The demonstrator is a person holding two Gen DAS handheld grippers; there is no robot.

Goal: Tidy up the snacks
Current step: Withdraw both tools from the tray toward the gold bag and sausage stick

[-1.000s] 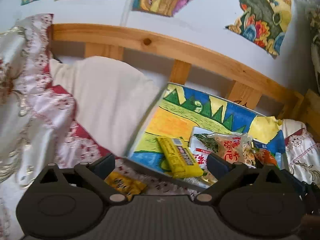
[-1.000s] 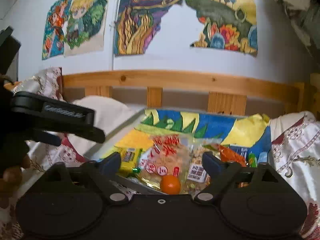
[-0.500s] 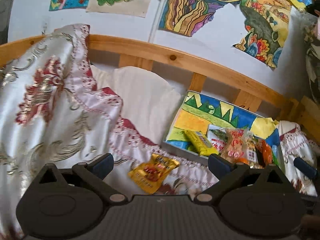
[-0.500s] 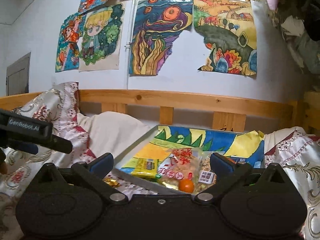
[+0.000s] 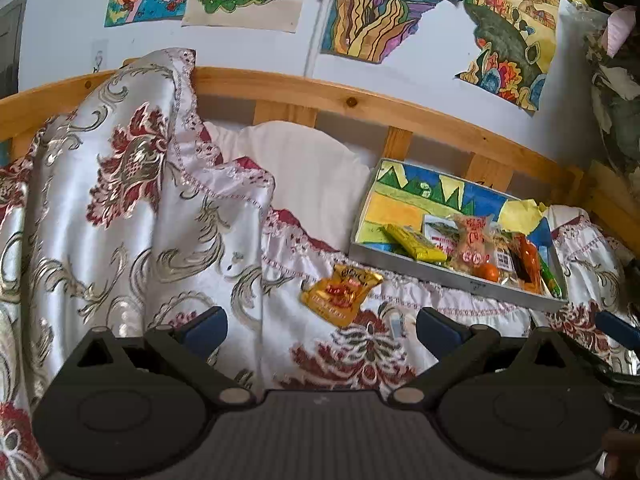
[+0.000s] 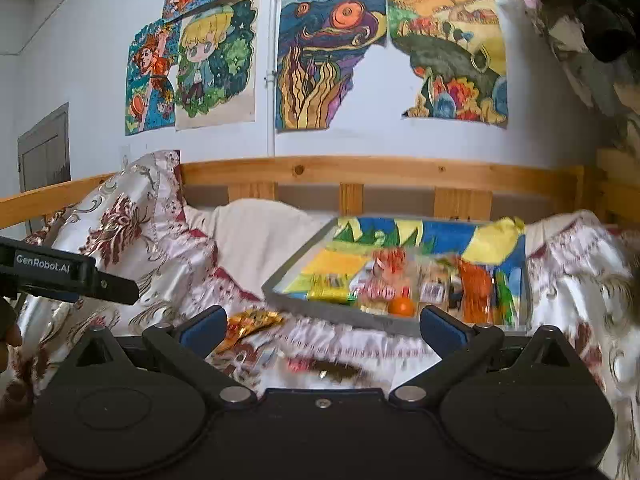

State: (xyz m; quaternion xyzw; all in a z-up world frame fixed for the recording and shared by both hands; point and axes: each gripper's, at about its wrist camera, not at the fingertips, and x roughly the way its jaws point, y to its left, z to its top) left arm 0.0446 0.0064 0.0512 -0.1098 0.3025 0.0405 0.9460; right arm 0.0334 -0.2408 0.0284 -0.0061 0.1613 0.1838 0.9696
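Note:
A shallow grey tray (image 5: 452,274) lined with a colourful drawing lies on the bed and holds several snack packs, a yellow bar (image 5: 416,242) and a small orange fruit (image 5: 489,272). The tray also shows in the right wrist view (image 6: 344,314). A gold and red snack packet (image 5: 341,289) lies on the bedspread just left of the tray, and shows in the right wrist view (image 6: 248,324). My left gripper (image 5: 320,330) is open and empty, held back from the packet. My right gripper (image 6: 322,326) is open and empty, short of the tray.
A white and red patterned bedspread (image 5: 132,208) is heaped at the left. A white pillow (image 5: 308,176) leans on the wooden bed rail (image 5: 360,104). Drawings hang on the wall (image 6: 224,60). The left gripper's body (image 6: 60,274) shows at the right wrist view's left edge.
Both grippers have drawn back and away from the tray, so more of the bed shows. The gold packet has come into full view. Both stay open.

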